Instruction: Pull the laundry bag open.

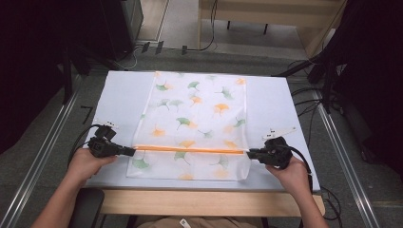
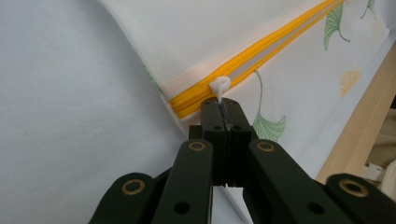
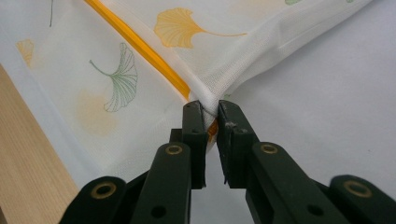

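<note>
A white mesh bag (image 1: 195,118) printed with green and orange leaves lies flat on the pale table cover. An orange zipper (image 1: 190,149) runs across it near the front. My left gripper (image 1: 131,152) is at the zipper's left end, shut on the white zipper pull (image 2: 219,87). At the zipper's right end my right gripper (image 1: 249,153) is shut on the bag's edge (image 3: 210,105), with bunched fabric pinched between its jaws. In the left gripper view the zipper (image 2: 261,49) shows a slit between its two orange bands beyond the pull.
The table's wooden front edge (image 1: 209,202) runs just before the bag. Bare pale cover (image 1: 119,99) lies to the left and right of the bag. Metal rails (image 1: 43,152) flank the table, and cables (image 1: 309,102) trail on the floor to the right.
</note>
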Demonstrator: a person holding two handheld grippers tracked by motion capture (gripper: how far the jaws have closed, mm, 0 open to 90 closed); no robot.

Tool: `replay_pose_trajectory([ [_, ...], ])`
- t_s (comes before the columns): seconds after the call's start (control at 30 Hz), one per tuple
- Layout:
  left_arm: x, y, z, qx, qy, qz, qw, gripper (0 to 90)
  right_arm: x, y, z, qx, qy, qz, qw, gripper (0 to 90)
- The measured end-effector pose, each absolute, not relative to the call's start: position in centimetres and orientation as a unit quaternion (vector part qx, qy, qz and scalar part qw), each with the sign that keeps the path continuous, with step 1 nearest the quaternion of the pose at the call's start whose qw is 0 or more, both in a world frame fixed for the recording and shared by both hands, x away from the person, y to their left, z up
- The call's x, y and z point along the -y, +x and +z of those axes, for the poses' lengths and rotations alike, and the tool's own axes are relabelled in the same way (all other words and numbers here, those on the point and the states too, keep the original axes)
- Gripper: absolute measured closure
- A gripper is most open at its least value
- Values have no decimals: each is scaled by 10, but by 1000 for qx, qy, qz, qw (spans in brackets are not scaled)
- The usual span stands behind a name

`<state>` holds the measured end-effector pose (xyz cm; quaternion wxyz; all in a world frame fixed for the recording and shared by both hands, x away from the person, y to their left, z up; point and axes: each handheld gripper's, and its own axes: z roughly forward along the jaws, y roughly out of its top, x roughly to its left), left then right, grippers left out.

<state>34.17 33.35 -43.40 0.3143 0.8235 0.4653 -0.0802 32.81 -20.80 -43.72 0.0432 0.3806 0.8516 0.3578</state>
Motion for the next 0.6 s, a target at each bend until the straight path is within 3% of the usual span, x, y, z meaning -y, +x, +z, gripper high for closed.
replay_pose_trajectory([
  [0.6, -343, 340, -434, -479, 817, -69, 314, 900, 210, 332, -444, -851, 391, 349, 42, 832],
])
